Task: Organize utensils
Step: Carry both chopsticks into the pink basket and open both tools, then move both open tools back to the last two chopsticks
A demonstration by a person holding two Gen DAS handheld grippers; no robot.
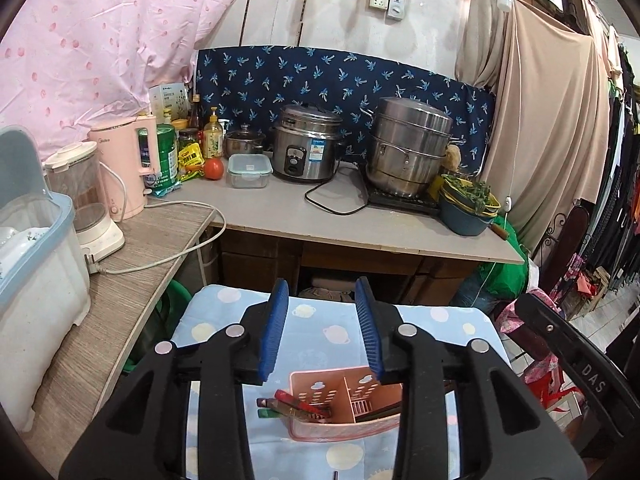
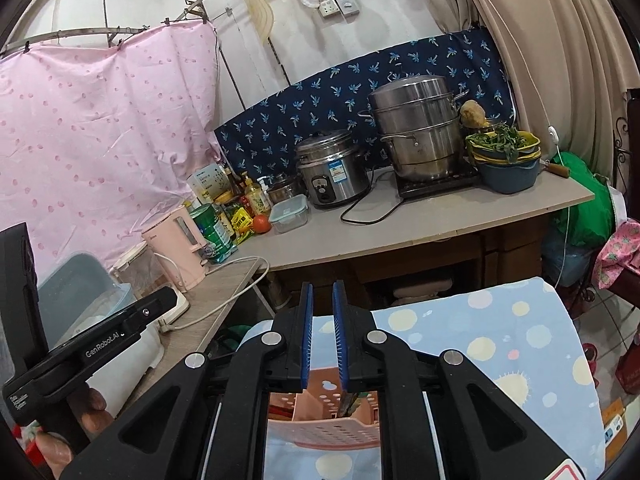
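Your tabletop (image 1: 224, 308): draped in a pale blue cloth (image 2: 500, 320) with cream and pink dots. Directly on that cloth, one pink perforated utensil holder (image 1: 340, 404), lying near your edge, divided into compartments; the left compartment holds red and green-handled utensils (image 1: 292, 404)

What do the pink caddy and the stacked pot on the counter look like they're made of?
Caddy: seemingly matte pink plastic, judging by its moulded dividers, punched slots and thin, slightly translucent front wall. Pot: apparently stainless steel, going by its dull silver sheen with soft reflections, riveted handles and stacked tiers.
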